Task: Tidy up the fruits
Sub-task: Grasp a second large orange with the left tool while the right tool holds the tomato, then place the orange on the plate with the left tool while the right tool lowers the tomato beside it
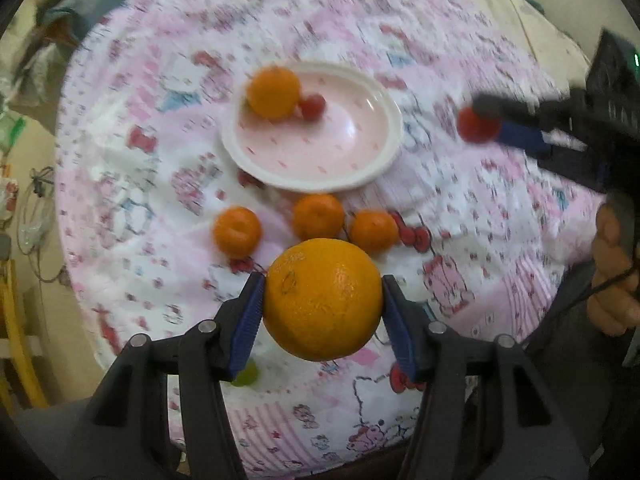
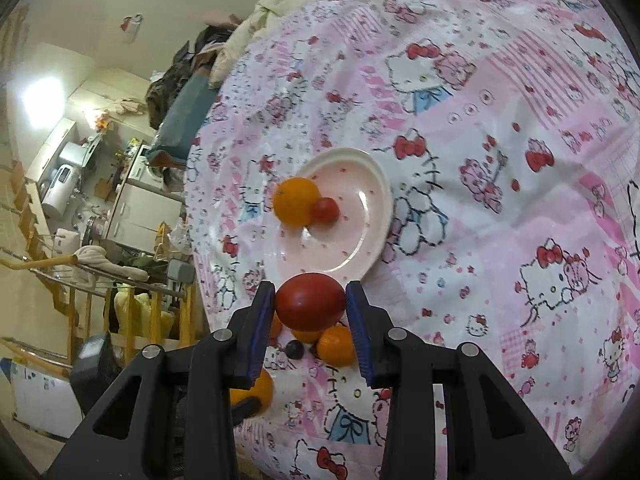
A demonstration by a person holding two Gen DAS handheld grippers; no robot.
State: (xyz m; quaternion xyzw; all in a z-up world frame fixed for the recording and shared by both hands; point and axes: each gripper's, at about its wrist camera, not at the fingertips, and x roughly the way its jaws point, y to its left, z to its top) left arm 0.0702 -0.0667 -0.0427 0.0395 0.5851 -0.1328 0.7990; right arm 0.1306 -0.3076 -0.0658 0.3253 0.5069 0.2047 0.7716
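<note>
Above a pink cartoon-print bedsheet (image 1: 480, 208), the left gripper (image 1: 323, 300) clamps a large orange (image 1: 323, 300) near three mandarins (image 1: 318, 216); the pink plate (image 1: 360, 168) holds another orange (image 1: 274, 92); the right gripper (image 2: 310, 304) pinches a red tomato (image 2: 310, 302).

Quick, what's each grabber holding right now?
Left gripper: shut on the big orange.
Right gripper: shut on the red tomato.
</note>
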